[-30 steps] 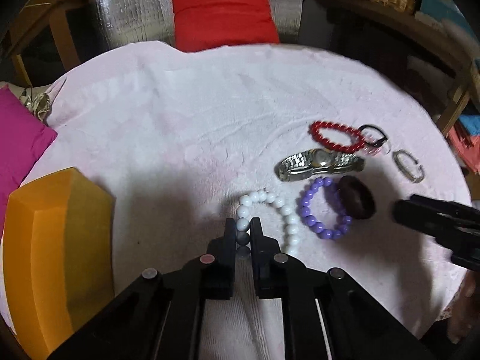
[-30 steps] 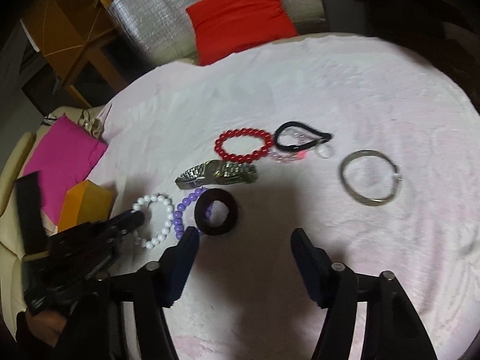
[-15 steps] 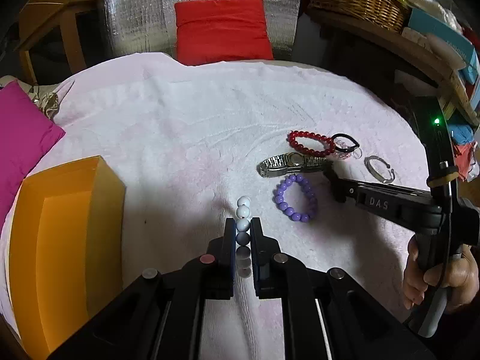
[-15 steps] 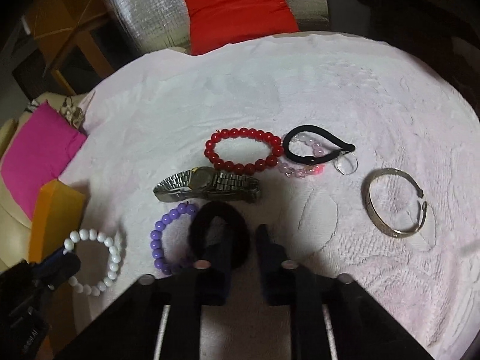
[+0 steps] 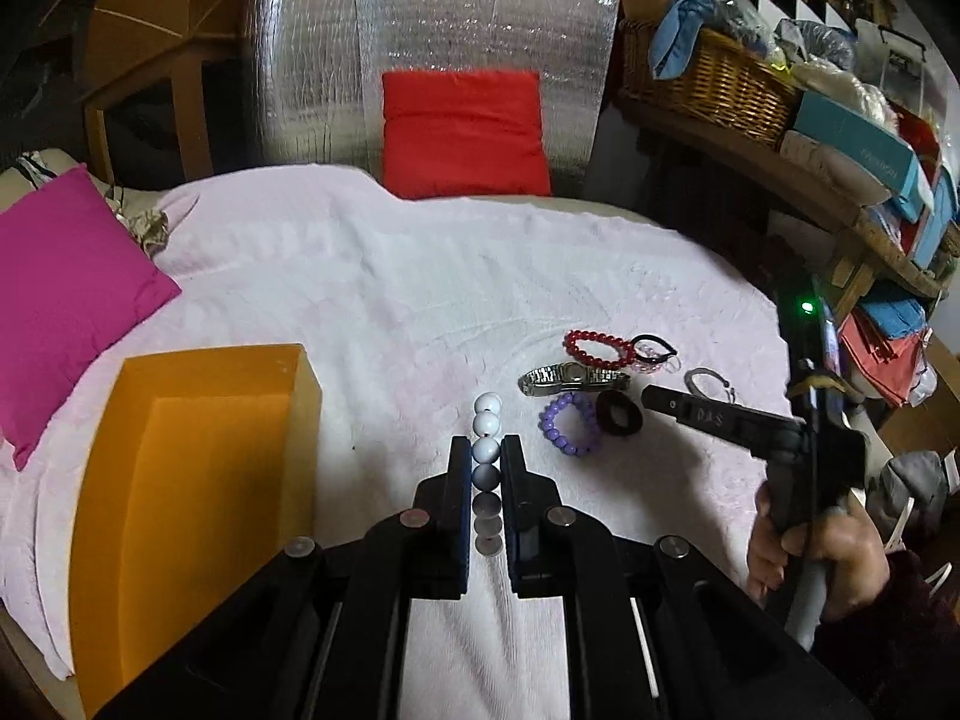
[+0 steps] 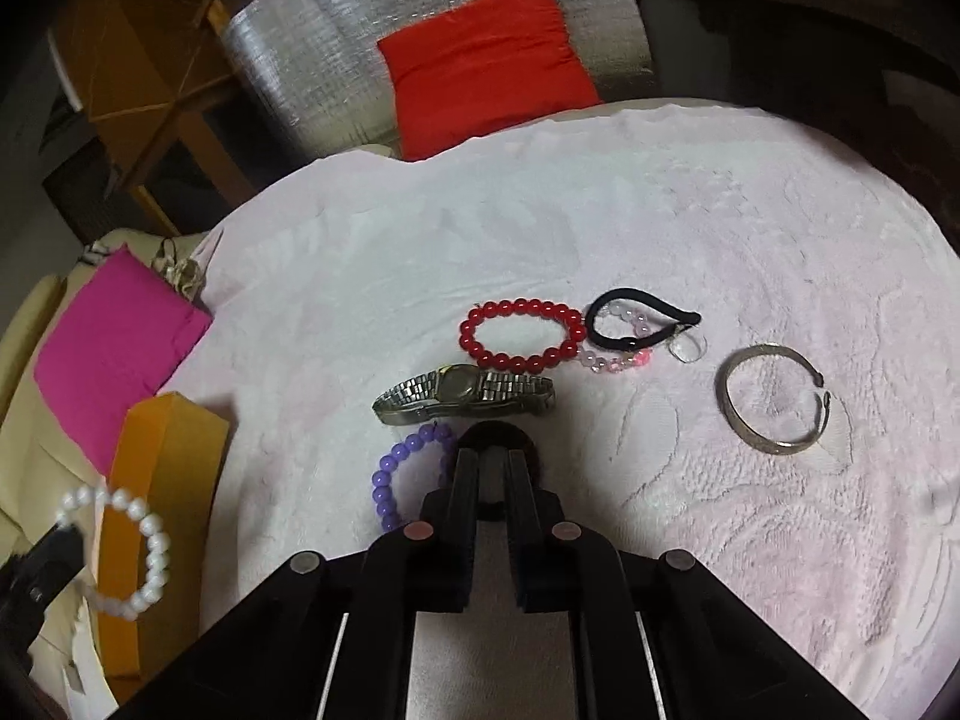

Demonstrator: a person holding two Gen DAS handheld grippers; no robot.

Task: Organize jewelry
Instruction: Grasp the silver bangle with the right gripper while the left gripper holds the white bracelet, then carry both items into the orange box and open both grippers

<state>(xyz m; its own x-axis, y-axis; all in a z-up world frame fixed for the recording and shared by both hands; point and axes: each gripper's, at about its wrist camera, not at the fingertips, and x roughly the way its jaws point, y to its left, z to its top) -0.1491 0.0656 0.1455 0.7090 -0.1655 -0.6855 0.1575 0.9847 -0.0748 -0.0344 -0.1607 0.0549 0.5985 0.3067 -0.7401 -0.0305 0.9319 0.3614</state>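
My left gripper (image 5: pixel 486 450) is shut on a white bead bracelet (image 5: pixel 486 417), held edge-on above the pink cloth, right of the open orange box (image 5: pixel 303 420). In the right wrist view the same white bracelet (image 6: pixel 129 546) hangs at the far left in front of the orange box (image 6: pixel 162 462). My right gripper (image 6: pixel 492 459) is shut on the near rim of a dark ring (image 6: pixel 498 433), which still lies on the cloth beside the purple bead bracelet (image 6: pixel 390 474). From the left wrist view the right gripper (image 5: pixel 651 397) touches the dark ring (image 5: pixel 618 414).
Beyond the dark ring lie a metal watch (image 6: pixel 462 393), a red bead bracelet (image 6: pixel 522 333), a black hair tie with pink beads (image 6: pixel 636 324) and a silver bangle (image 6: pixel 774 399). A magenta cushion (image 5: pixel 66 294) and a red cushion (image 5: pixel 462 132) border the cloth.
The left gripper has risen off the cloth with the white bracelet, near the orange box. The right gripper's jaws have closed from wide apart onto the dark ring.
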